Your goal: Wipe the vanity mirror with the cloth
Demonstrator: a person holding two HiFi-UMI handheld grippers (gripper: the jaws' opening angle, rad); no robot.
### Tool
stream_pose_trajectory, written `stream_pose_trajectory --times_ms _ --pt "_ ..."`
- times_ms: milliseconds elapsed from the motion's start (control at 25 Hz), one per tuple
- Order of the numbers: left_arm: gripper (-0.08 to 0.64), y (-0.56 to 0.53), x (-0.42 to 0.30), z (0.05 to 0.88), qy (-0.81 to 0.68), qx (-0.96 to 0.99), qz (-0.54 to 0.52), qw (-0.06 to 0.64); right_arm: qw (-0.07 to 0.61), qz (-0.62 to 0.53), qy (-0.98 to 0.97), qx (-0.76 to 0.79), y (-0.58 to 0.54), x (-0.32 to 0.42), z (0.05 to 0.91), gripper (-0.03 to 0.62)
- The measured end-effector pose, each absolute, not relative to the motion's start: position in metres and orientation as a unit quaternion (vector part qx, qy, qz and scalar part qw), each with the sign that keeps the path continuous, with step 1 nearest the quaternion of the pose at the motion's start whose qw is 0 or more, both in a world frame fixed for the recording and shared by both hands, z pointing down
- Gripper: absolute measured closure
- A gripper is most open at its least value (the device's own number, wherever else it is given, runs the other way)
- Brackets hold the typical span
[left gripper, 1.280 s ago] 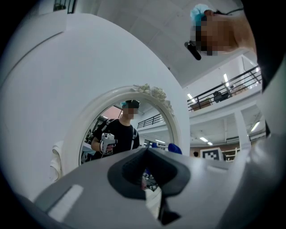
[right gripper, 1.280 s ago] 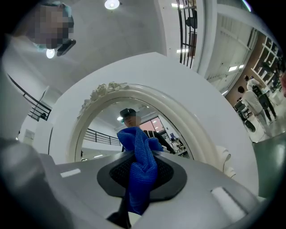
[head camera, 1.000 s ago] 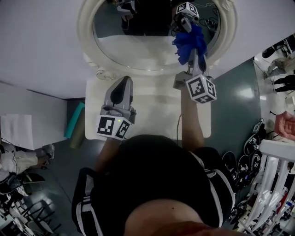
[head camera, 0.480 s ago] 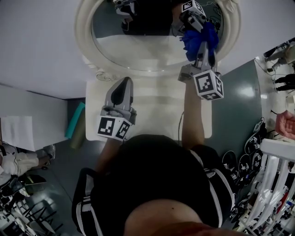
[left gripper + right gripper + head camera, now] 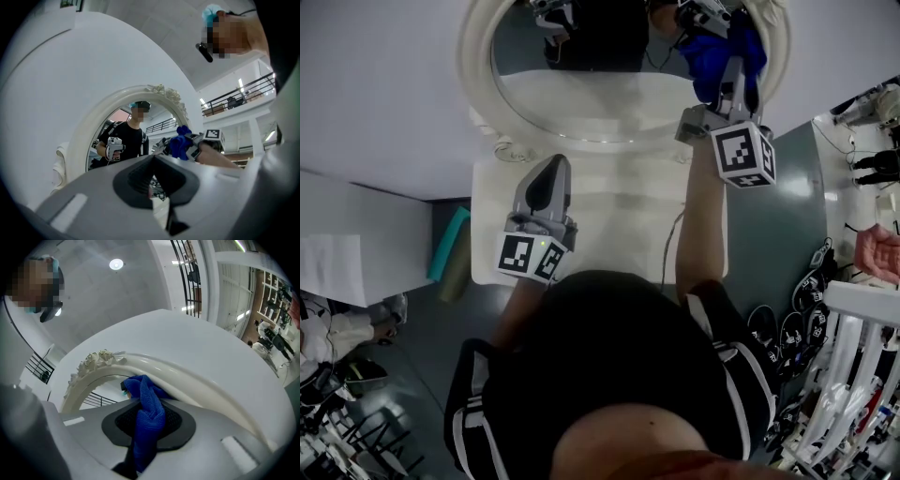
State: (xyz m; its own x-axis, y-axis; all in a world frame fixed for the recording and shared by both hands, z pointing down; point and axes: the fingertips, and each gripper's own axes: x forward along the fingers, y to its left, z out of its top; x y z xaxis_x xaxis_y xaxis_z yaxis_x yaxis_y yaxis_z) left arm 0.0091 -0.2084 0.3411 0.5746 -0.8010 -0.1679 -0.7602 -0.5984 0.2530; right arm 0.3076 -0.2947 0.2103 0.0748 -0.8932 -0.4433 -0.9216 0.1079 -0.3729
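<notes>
White counter (image 5: 619, 225) carries the vanity mirror (image 5: 581, 94). The right claw (image 5: 733, 75) pinches the cloth (image 5: 712, 56), probably soft and light, by its bunched middle against the fragile glass. The left claw (image 5: 546, 173) hovers closed, empty.

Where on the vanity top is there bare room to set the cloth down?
The tabletop is bare in the middle, between the mirror base and the person, right of the left claw. The mirror's right edge is crowded: the right claw holds the cloth there.
</notes>
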Motion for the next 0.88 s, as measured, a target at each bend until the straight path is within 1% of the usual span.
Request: stream_pose_trajectory --times_ms 320,640,760,880 --pt "0.549 -0.2 -0.013 0.344 -0.457 0.875 -0.14 0.081 0.284 0.063 0.71 -0.641 -0.302 0.272 0.166 0.537" --pt "0.549 -0.18 -0.037 0.337 -0.478 0.863 -0.146 0.077 0.281 0.092 0.727 -0.62 -0.3 0.244 0.131 0.537" --pt "0.549 -0.178 -0.046 0.34 -0.485 0.858 -0.148 0.076 0.261 0.109 0.745 -0.604 -0.307 0.222 0.124 0.537" --pt "0.549 -0.173 -0.055 0.342 -0.493 0.854 -0.151 0.076 0.226 0.134 0.767 -0.586 -0.314 0.192 0.114 0.537"
